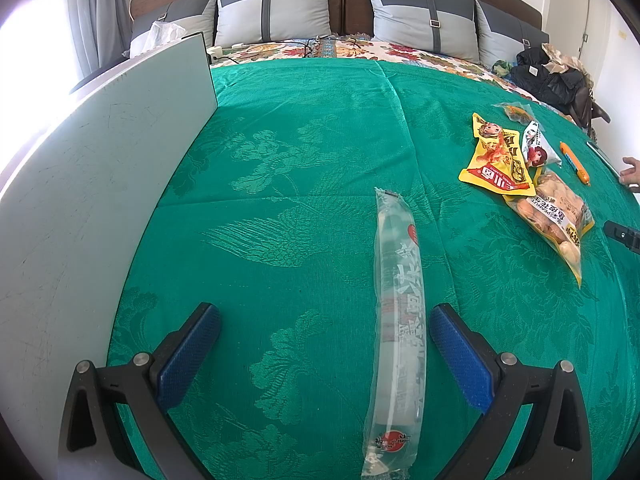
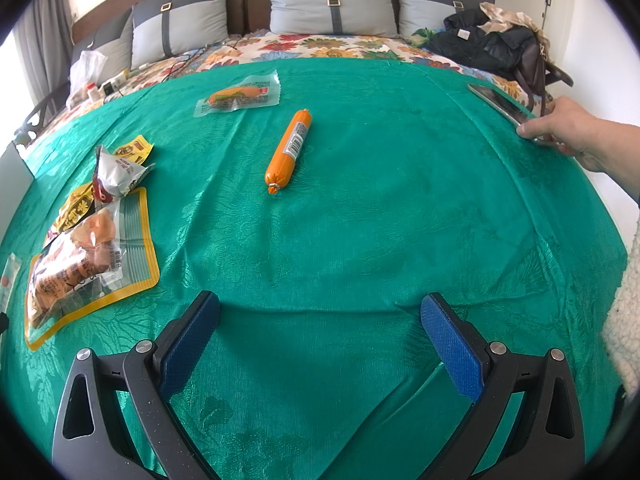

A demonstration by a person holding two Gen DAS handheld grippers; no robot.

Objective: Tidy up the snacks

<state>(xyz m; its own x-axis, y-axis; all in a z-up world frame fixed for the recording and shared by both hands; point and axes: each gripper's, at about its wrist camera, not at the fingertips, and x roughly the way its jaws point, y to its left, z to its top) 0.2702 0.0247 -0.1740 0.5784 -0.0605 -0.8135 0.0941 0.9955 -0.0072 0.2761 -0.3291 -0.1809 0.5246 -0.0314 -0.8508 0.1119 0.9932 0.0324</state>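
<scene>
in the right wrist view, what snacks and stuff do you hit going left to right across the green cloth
peanut bag → orange sausage → phone → hand

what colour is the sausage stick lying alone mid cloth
Orange, with a small white barcode label; the sausage stick shows best in the right wrist view.

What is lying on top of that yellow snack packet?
A small silver-white packet overlaps the yellow snack packet, and the clear peanut bag covers its near end. What lies beneath them is hidden.
</scene>
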